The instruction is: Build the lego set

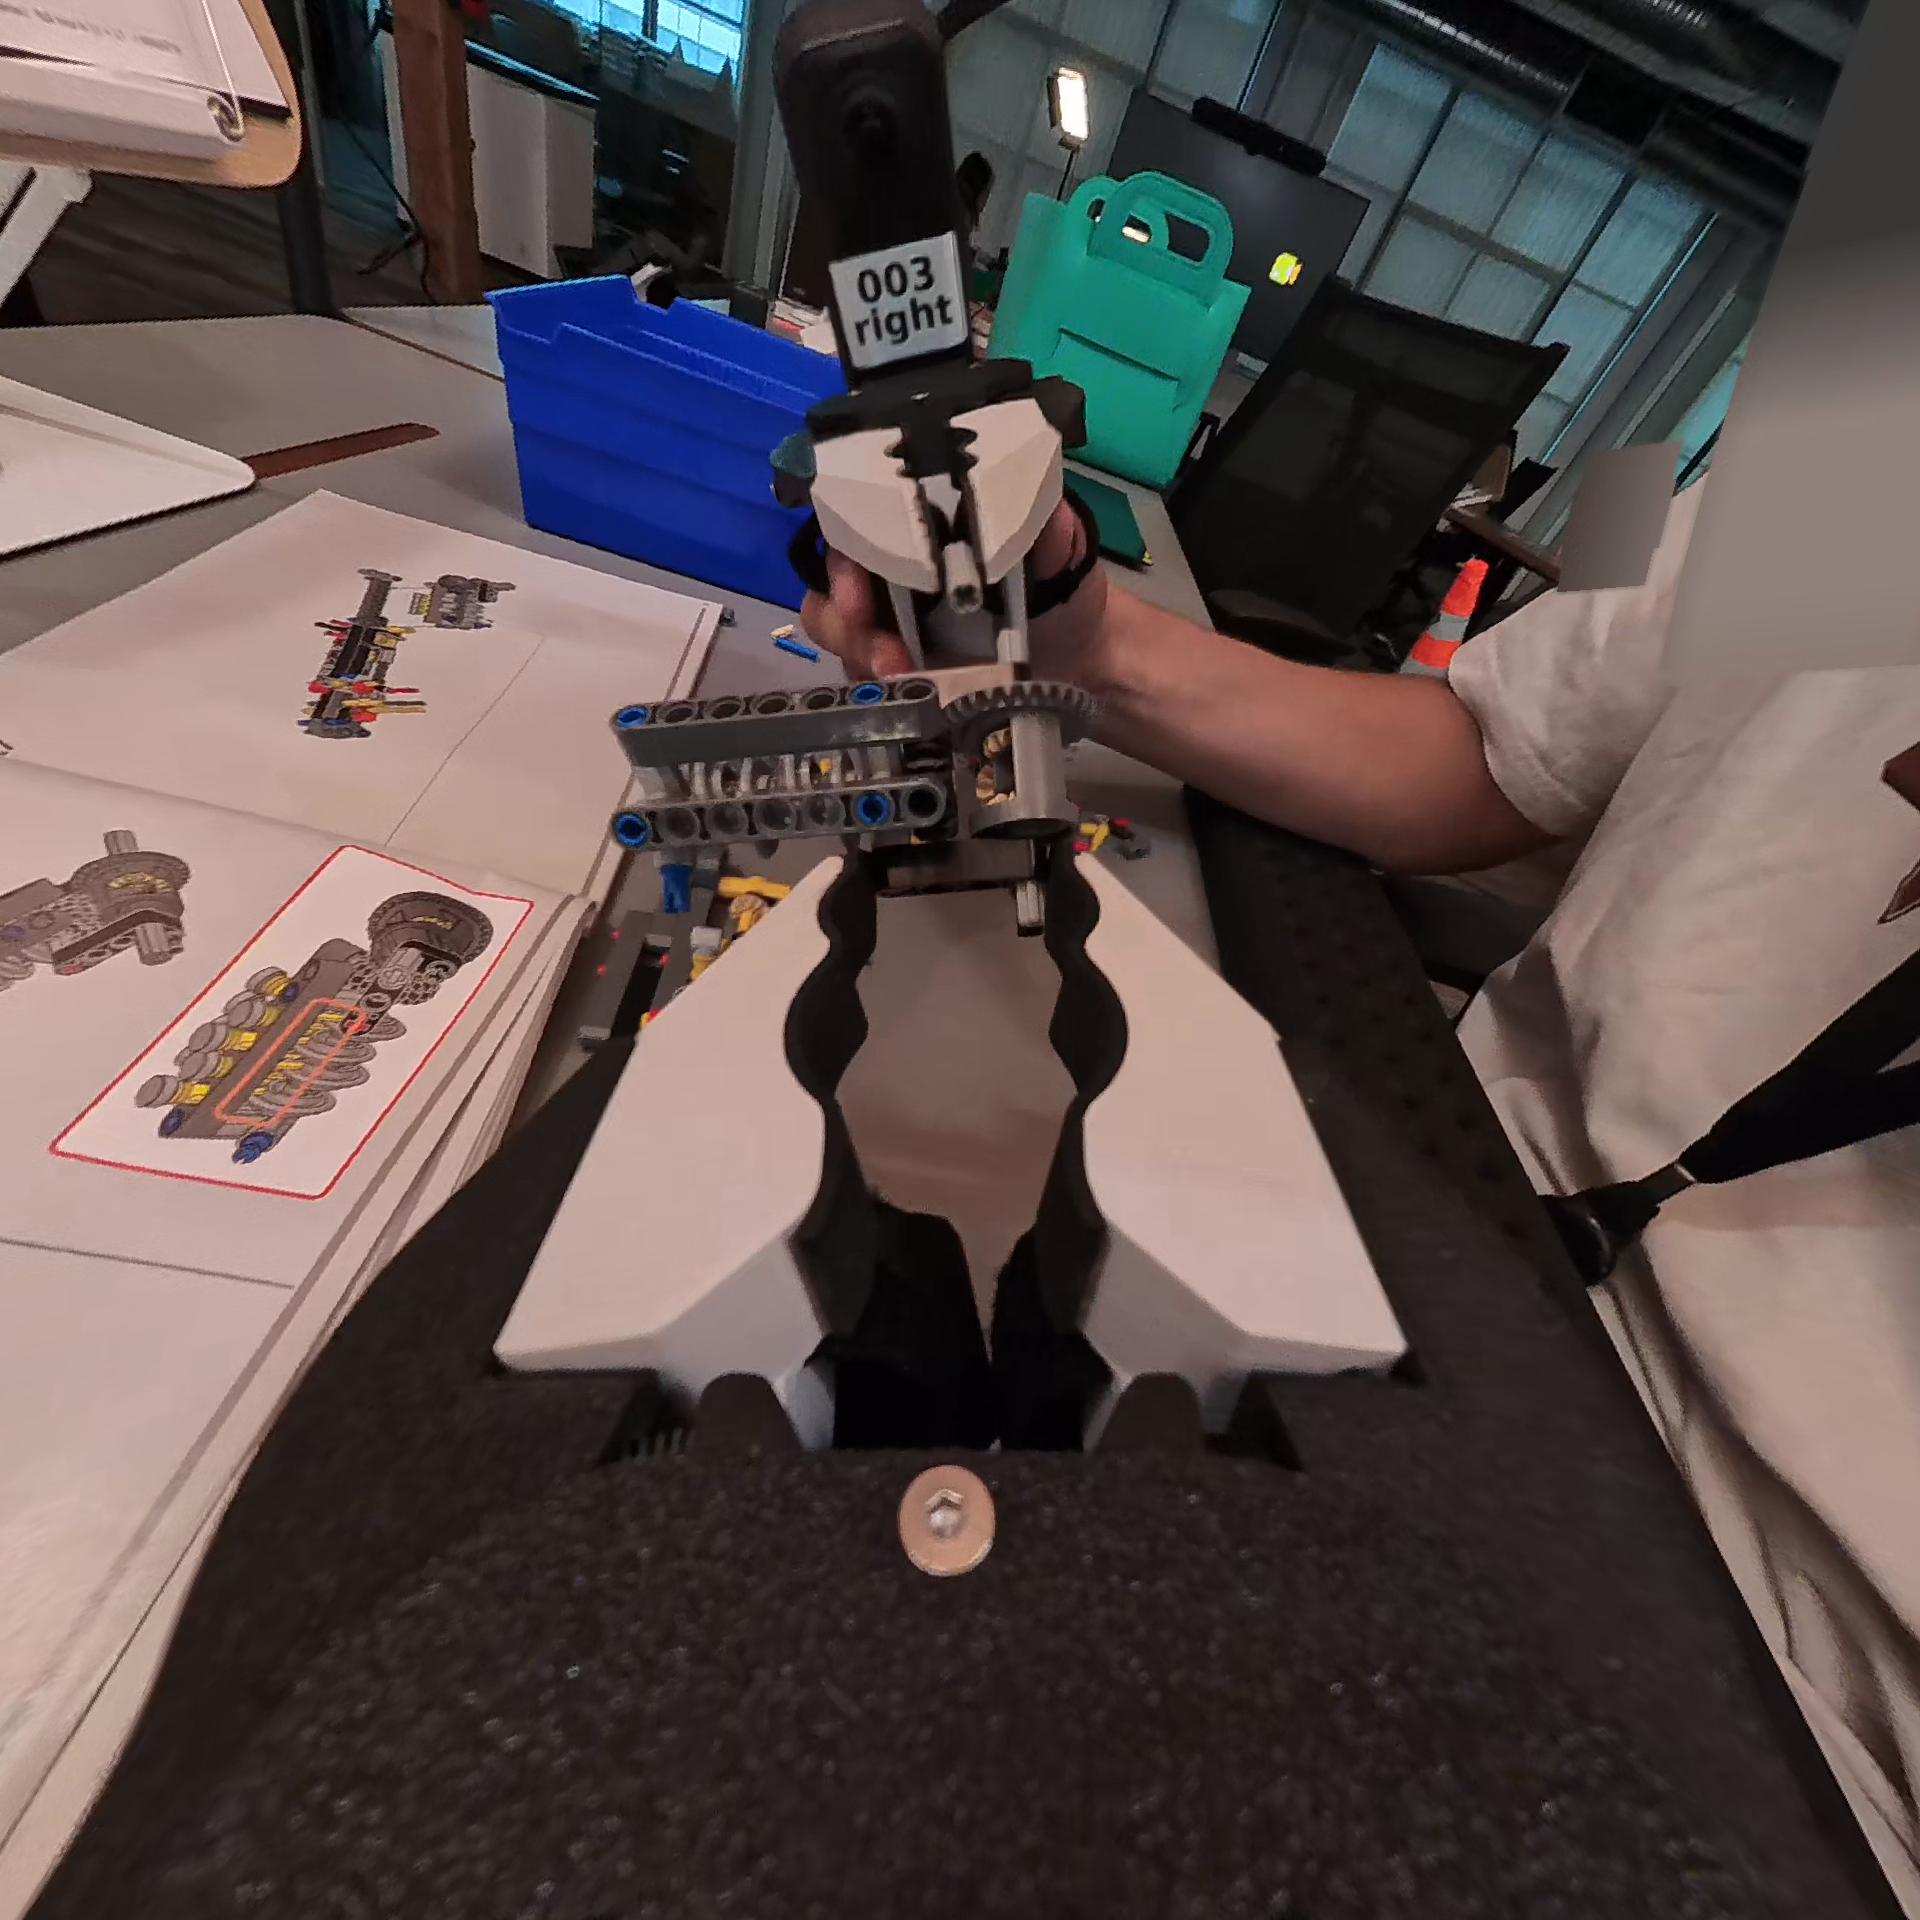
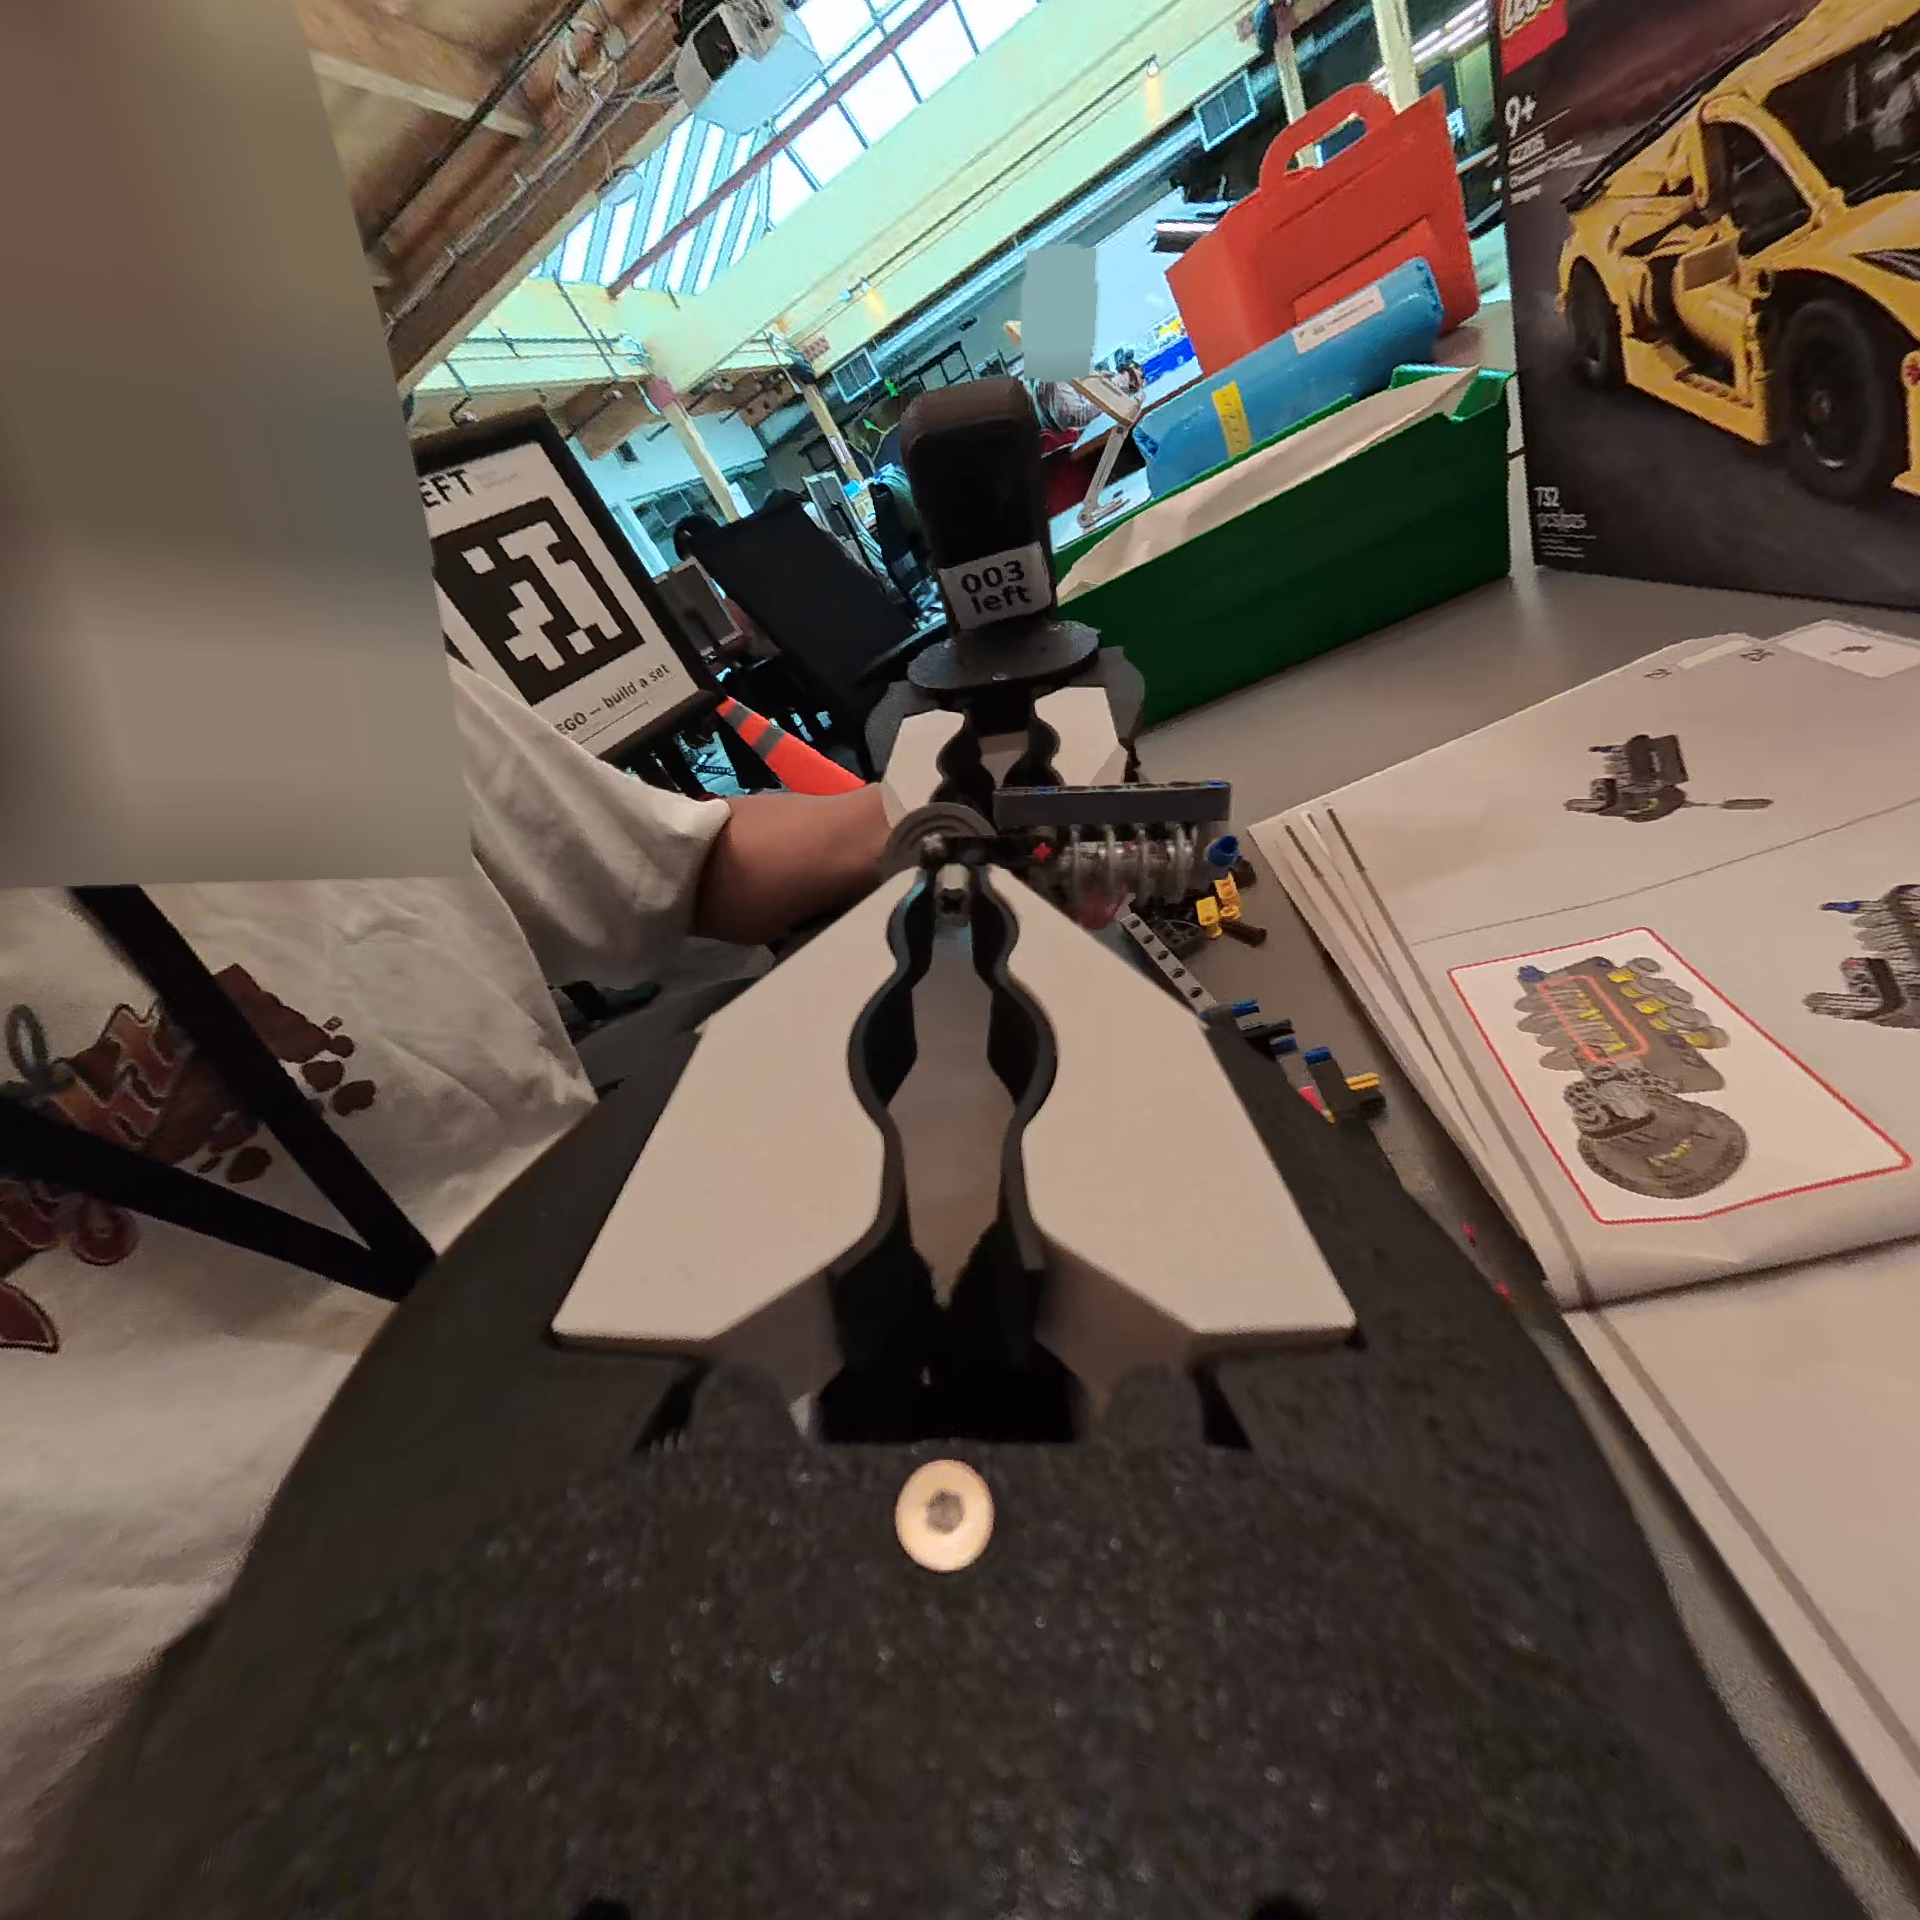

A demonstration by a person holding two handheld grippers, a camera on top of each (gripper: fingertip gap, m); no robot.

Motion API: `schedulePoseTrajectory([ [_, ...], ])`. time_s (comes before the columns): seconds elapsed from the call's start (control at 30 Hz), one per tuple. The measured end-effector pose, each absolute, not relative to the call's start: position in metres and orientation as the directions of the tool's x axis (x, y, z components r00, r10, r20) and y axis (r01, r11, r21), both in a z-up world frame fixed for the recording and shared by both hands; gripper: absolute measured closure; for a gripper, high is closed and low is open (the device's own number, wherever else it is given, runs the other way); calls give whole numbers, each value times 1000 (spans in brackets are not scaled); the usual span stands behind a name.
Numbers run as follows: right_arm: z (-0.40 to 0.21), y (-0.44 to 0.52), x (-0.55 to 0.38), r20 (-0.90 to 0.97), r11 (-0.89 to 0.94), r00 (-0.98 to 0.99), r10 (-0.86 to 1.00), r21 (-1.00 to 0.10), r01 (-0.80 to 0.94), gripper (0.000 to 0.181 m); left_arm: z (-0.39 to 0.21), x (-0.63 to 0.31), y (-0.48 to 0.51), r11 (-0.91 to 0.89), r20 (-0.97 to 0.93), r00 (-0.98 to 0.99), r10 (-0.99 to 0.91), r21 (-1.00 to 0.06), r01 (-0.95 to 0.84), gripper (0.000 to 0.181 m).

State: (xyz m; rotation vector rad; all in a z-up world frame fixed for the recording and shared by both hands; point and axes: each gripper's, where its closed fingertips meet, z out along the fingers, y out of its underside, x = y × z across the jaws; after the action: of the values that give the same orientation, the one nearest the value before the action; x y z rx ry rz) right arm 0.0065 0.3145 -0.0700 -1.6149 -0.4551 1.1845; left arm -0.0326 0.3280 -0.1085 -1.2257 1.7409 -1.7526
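Table (image 1: 343,384): grey top carrying every item listed; the person's arm reaches in over its near edge.
Set box (image 2: 1714,301): dark carton with a yellow car pictured on it, standing upright at the far edge of the table.
Green bin (image 2: 1288,551): long open bin on the far side of the table; white paper sheeting lies in it, with a blue wrapped bundle (image 2: 1299,364) on top. Anything under the paper is hidden.
Blue bin (image 1: 655,426): open-topped, towards the far edge of the table; contents cannot be seen from this angle.
Instruction booklet (image 1: 312,935): lying open and flat on the table beside the work area, a red-framed diagram on the near page.
Lego assembly (image 1: 810,769): held clear above the table between the two tools; two grey holed beams with blue pins, a grey gear at one end, light grey axles projecting.
Left hand-held gripper (image 1: 951,873): clenched on the underside of the assembly.
Right hand-held gripper (image 2: 951,883): clamped on a light grey axle of the assembly, next to the gear.
Loose pieces (image 2: 1226,914): small yellow, blue and black parts scattered on the table beside the booklet, below the assembly.
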Motion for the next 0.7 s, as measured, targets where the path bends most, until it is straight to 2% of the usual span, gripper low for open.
schedulePoseTrajectory([
  [0.3, -96, 312, -7, -401, -431, 514, 758, -900, -67, 175, -132, -35, 326, -50, 274, -531, -802, -916, -398, 149],
  [0.7, -106, 314, -14, -425, -466, 501, 754, -884, -49, 175, -141, -36, 327, -1, 250, -521, -816, -903, -431, 149],
])
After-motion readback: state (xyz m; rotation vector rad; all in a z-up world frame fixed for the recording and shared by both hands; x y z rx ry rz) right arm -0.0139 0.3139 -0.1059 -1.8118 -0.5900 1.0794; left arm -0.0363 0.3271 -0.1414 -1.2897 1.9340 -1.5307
